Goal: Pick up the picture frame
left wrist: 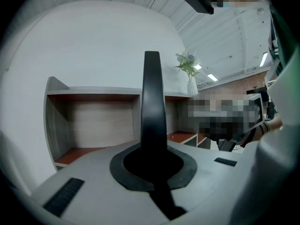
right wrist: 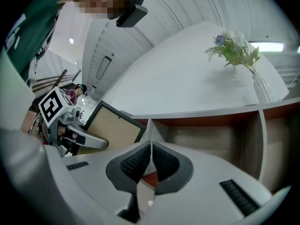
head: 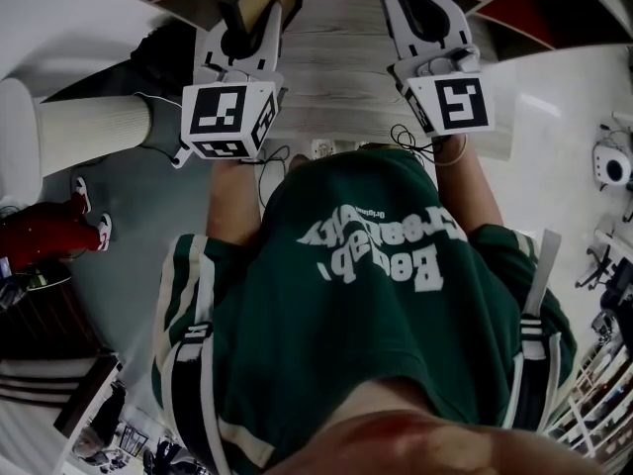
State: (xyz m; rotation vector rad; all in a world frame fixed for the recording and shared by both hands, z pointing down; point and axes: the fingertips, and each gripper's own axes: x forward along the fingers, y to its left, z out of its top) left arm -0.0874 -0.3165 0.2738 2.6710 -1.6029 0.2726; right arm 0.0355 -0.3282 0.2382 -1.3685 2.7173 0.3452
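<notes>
Gripping the picture frame (left wrist: 152, 102) edge-on, left fingers (left wrist: 93, 175) level; right fingers (right wrist: 133, 165) closed, empty

Flower vase (right wrist: 263, 89) atop white-topped shelf (right wrist: 201, 112)

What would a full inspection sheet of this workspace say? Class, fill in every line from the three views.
Surface: pale wood-grain top beneath the grippers.
Job's things: picture frame lifted, held edge-on by the left gripper.
Clutter: vase of flowers on the shelf unit.
Grippers: left jaws shut on the frame; right gripper shut, empty.
Cables: thin black cable looped by the right wrist.
Surroundings: white curved wall; the person's green shirt.
</notes>
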